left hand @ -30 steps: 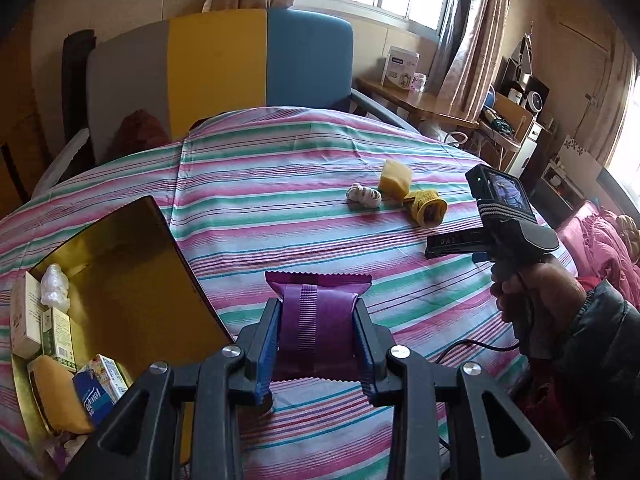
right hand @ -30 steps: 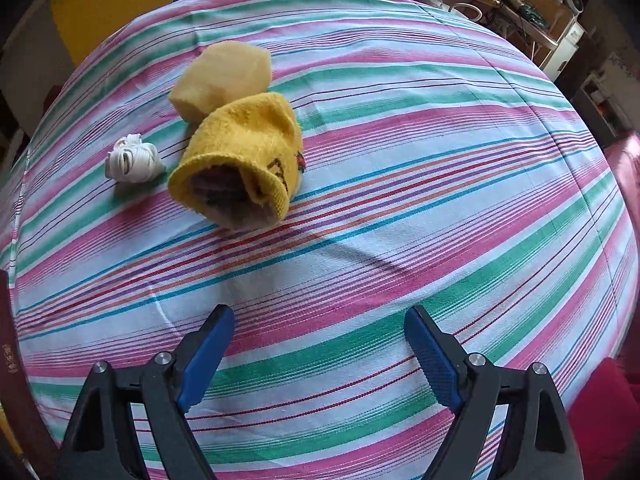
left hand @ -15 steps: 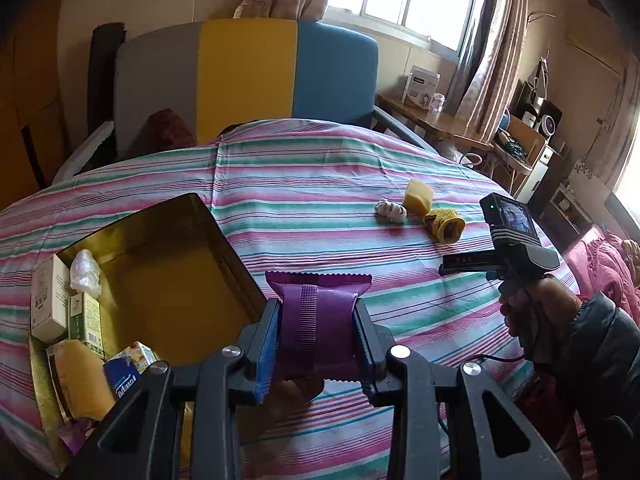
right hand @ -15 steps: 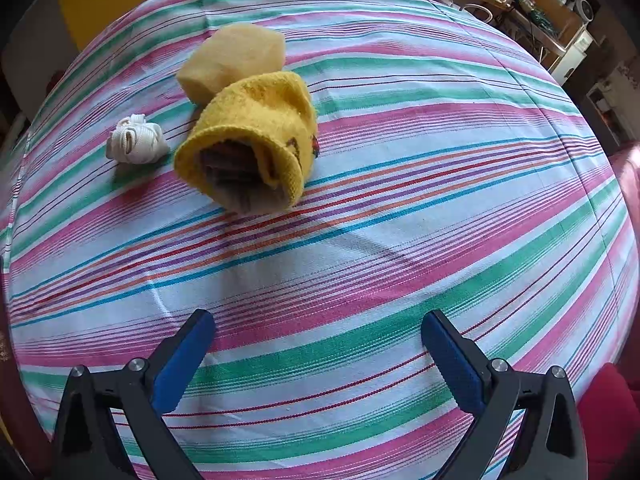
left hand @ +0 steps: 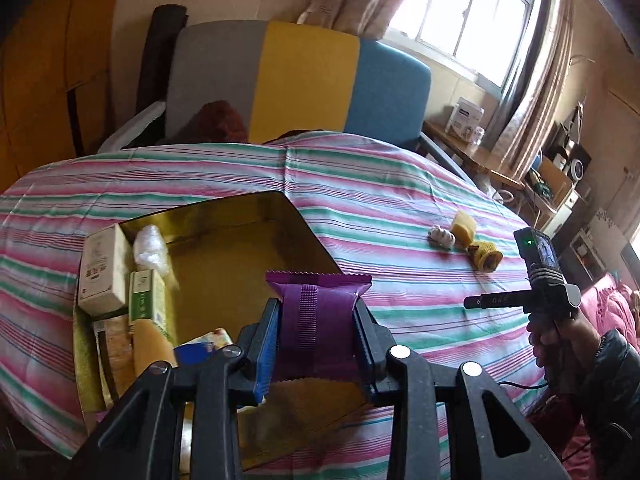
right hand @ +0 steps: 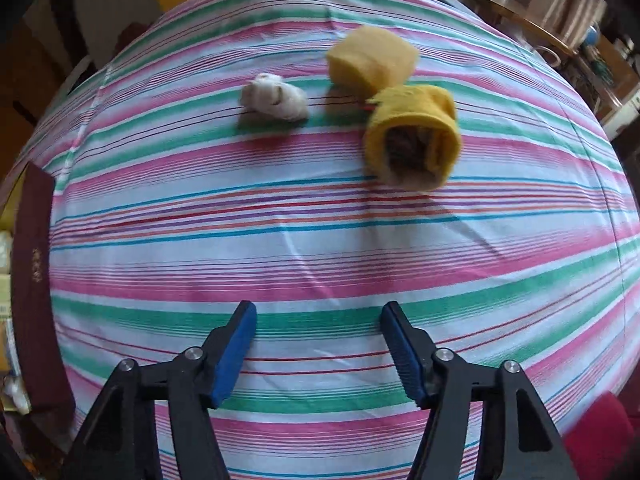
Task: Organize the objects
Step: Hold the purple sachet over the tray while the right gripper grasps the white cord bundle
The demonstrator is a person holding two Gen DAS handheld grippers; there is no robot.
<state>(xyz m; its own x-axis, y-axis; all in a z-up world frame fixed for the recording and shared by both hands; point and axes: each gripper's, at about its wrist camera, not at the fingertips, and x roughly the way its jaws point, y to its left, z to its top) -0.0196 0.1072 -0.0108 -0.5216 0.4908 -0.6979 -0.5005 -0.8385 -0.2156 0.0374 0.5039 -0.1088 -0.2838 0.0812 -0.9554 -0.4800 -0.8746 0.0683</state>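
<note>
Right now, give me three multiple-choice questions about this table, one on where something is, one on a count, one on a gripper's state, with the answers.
1. Where is the purple packet?
A. between the left gripper's pads, above the gold tin
B. flat on the striped cloth
C. beside the yellow sponge

2. How many loose items lie ahead of the right gripper?
A. one
B. three
C. five

3. The right gripper is:
A. clamped on the yellow sock
B. empty
C. holding the white bundle

Answers: A, pads press the packet; B, sponge, sock, bundle; B, only cloth shows between its pads.
</note>
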